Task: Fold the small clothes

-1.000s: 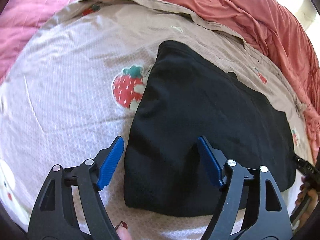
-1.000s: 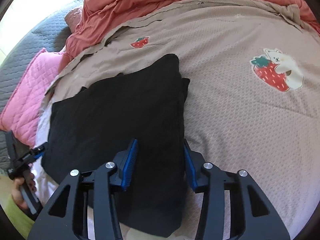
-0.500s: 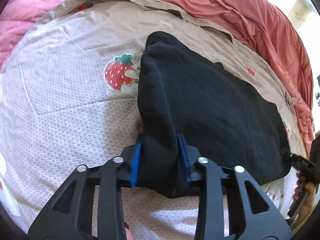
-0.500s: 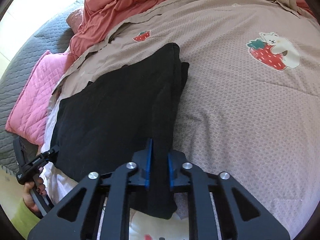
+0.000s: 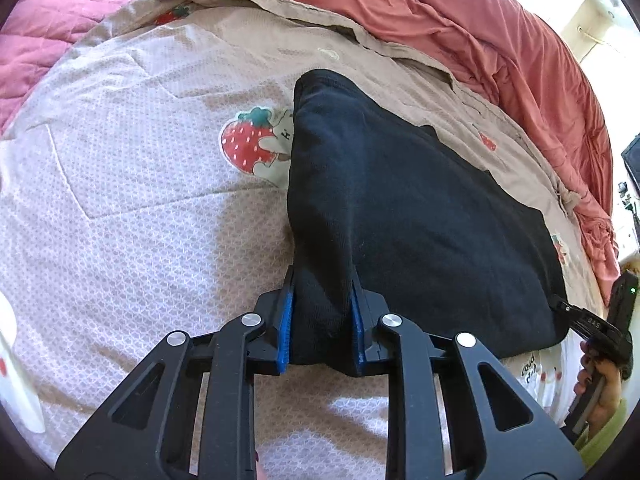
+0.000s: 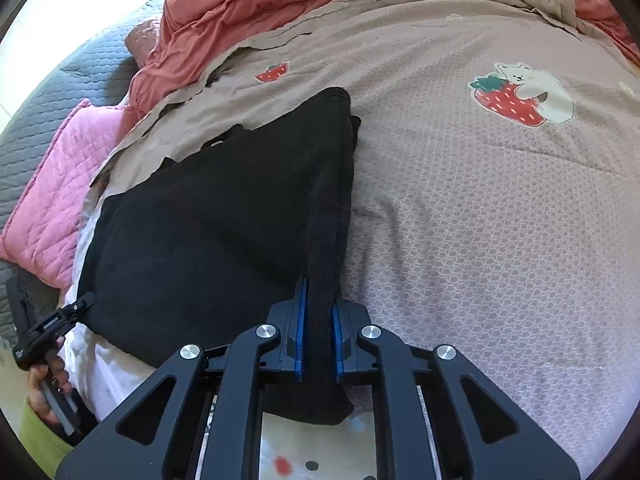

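Observation:
A black garment [image 5: 420, 216] lies spread on a beige bedcover [image 5: 140, 208] printed with strawberries. My left gripper [image 5: 322, 296] is shut on the garment's near left corner, and the cloth bunches between the blue pads. In the right wrist view the garment [image 6: 208, 232] stretches to the left. My right gripper [image 6: 320, 312] is shut on its near right corner, pinching a ridge of cloth that runs up the right edge. Each gripper also shows small at the other view's edge: the right one [image 5: 592, 324], the left one [image 6: 60, 320].
A rumpled red blanket [image 5: 480, 40] lies along the far side of the bed. A pink quilted pillow [image 6: 52, 184] and a grey quilt [image 6: 44, 92] lie at the left in the right wrist view. A strawberry-and-bear print [image 6: 524, 96] marks the bedcover to the right.
Both grippers went from open around the garment's near corners to shut on them. The pinched edges have lifted into ridges.

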### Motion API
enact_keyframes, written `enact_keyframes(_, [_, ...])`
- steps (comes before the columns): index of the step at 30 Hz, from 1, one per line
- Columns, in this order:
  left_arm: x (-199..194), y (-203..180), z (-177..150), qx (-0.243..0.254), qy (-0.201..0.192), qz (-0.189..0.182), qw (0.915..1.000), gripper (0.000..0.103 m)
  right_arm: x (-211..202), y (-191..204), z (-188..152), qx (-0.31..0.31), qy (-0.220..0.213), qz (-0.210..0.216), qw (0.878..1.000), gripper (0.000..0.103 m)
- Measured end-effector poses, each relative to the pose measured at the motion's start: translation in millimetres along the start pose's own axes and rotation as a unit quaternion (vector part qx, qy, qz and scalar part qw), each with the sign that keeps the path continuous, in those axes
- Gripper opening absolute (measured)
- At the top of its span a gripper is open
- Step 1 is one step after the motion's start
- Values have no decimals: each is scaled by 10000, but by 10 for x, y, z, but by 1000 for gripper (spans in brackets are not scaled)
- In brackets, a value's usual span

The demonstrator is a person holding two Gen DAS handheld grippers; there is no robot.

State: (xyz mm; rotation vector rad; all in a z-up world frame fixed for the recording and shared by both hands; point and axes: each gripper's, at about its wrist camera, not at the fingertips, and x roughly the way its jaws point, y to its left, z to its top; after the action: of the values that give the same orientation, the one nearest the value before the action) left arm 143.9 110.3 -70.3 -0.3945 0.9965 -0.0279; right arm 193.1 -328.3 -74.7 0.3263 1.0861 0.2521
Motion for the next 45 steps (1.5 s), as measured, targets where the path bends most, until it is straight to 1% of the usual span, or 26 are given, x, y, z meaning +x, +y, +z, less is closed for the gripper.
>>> enact_keyframes(2, [-5,40,-16,-43,4,-73,10000,16,7,1,-5,-23,-23,-70,10000,16])
enact_keyframes(4, [-16,70,-31,-97,9,-131,9999,17,4,10,-20,-85,-74,-209,9997,23])
enact_keyframes(5, [-19,77,-34,-104,9,-137,9999,17,3,40,-25,-184,-118,-327,9992,24])
enact_keyframes(8, [-44,77,-49,-77,2,-114,9999,18,-21,149,-57,-530,-244,-649,9962,24])
enact_keyframes(11, [-73,95,-60,-74,18,-86,9999,19,-27,200,-97,-696,-313,-861,9934,27])
enact_keyframes(15, [-68,95,-48,-12,52,-20,10000,21,-44,182,-159,-628,-329,-917,9933,28])
enact_keyframes(19, [-74,91,-72,114,64,86,9999,22,-80,157,-214,-539,-348,-1027,9926,34])
enact_keyframes(21, [-80,84,-84,128,59,106,9998,22,-104,139,-254,-475,-365,-1064,9925,34])
enact_keyframes(23, [-89,64,-95,233,33,201,9995,23,-126,129,-296,-440,-381,-1104,9922,34])
enact_keyframes(27, [-112,90,-118,163,61,180,9997,23,-172,123,-386,-357,-408,-1159,9918,34])
enact_keyframes(28, [-119,98,-126,172,60,200,9996,25,-186,122,-407,-340,-415,-1162,9918,35])
enact_keyframes(29, [-125,102,-135,208,50,259,9994,29,-195,122,-428,-329,-421,-1178,9916,35])
enact_keyframes(31, [-134,101,-160,307,11,407,9987,33,-215,117,-483,-282,-437,-1203,9914,36])
enact_keyframes(36, [-137,105,-191,352,27,472,9983,34,-262,62,-567,-10,-476,-1110,9927,36])
enact_keyframes(38, [-160,110,-197,335,34,468,9983,34,-286,72,-583,-5,-513,-1126,9923,37])
enact_keyframes(39, [-174,107,-200,348,22,480,9982,34,-307,88,-590,-22,-551,-1165,9917,41])
enact_keyframes(42, [-263,69,-216,411,-70,558,9976,33,-407,149,-613,-84,-735,-1127,9909,42])
enact_keyframes(44, [-347,25,-220,507,-162,647,9965,33,-471,211,-639,-176,-879,-1122,9896,46])
enact_keyframes(45, [-390,4,-214,529,-203,621,9965,33,-515,258,-646,-267,-990,-1138,9882,48])
